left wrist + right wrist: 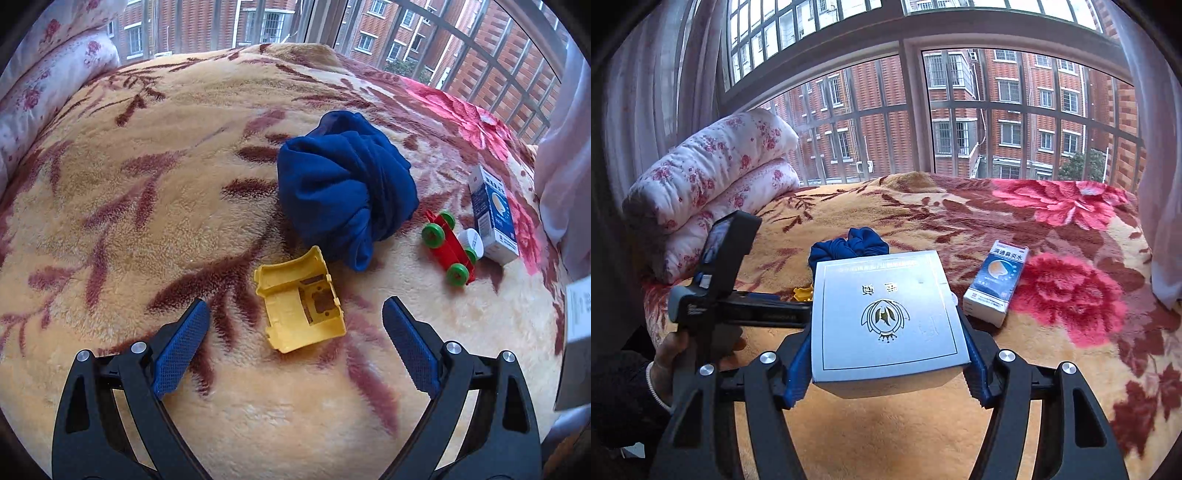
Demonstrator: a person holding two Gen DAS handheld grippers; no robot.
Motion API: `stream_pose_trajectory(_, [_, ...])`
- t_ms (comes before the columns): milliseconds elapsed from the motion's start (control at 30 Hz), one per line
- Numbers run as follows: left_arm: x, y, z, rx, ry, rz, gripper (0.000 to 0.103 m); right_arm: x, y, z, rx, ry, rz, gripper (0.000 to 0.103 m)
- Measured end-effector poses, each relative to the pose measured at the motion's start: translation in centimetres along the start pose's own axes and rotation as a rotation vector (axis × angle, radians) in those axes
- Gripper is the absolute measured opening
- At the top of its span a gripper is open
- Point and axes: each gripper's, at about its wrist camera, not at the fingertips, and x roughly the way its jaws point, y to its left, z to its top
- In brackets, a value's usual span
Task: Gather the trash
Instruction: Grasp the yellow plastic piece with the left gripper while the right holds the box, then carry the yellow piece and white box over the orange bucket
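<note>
My right gripper (888, 332) is shut on a flat silver box (886, 314) with a gold emblem, held just above the blanket; the box's edge also shows at the right border of the left wrist view (576, 332). My left gripper (295, 306) is open and points down at a broken yellow plastic shell (291, 325), which lies on the blanket between and just beyond its blue pads without touching them. A small blue-and-white medicine carton (493, 214) (995, 284) lies to the right. Beside it are a white cap (471, 240) and a red toy chassis with green wheels (448, 247).
A bunched blue cloth (343, 192) (849, 247) lies behind the yellow shell. The bed carries a beige and red floral blanket (147, 184). A rolled flowered quilt (713, 184) sits at the far left, under a barred window (916, 110). A hand (676, 354) holds the left tool.
</note>
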Motion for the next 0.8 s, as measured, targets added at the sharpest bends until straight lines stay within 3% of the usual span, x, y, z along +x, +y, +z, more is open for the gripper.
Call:
stream_pose_trajectory(333, [2.0, -1.5, 0.6, 0.052, 0.018, 0.118, 0.091, -2.7, 0.3, -2.8, 0.045, -0.005, 0.033, 0.065])
stream_pose_trajectory(500, [1.7, -1.7, 0.5, 0.069, -0.003, 0.143, 0.064, -2.8, 0.8, -3.7, 0.079, -0.003, 0.056, 0.065])
stream_pose_trajectory(567, [1.4, -1.7, 0.4, 0.072, -0.016, 0.149, 0.048, -2.8, 1.0, -4.0, 0.092, -0.004, 0.064, 0.065])
stream_pose_trajectory(800, [-0.4, -1.5, -0.3, 0.066, -0.052, 0.064, 0.047, -3.2, 2.2, -4.8, 0.088, 0.015, 0.061, 0.065])
